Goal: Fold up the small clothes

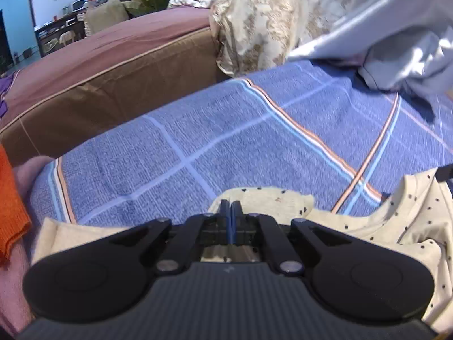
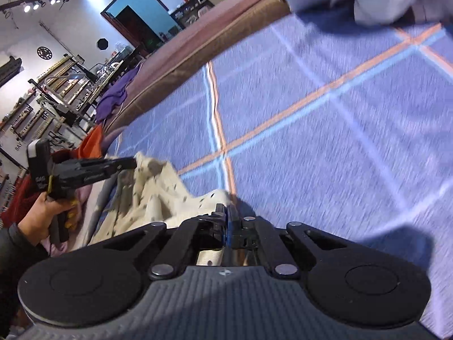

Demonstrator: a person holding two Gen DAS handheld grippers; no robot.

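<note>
A small cream garment with dark dots [image 1: 390, 226] lies rumpled on the blue checked bedspread [image 1: 226, 130]. My left gripper [image 1: 231, 206] is shut, its jaws pinching an edge of that cream cloth near the bottom middle of the left wrist view. In the right wrist view the same cream garment [image 2: 153, 195] is bunched at lower left. My right gripper [image 2: 226, 209] is shut on another edge of it. The left gripper [image 2: 128, 164], held in a person's hand [image 2: 42, 215], shows at the left, its tips clamped on the cloth's far corner.
A pale grey garment [image 1: 396, 42] and a beige patterned quilt [image 1: 263, 19] lie at the back of the bed. A brown mattress edge [image 1: 113, 93] runs behind the blue spread. An orange cloth [image 1: 11, 204] lies at the left, a purple one [image 2: 119, 90] farther off.
</note>
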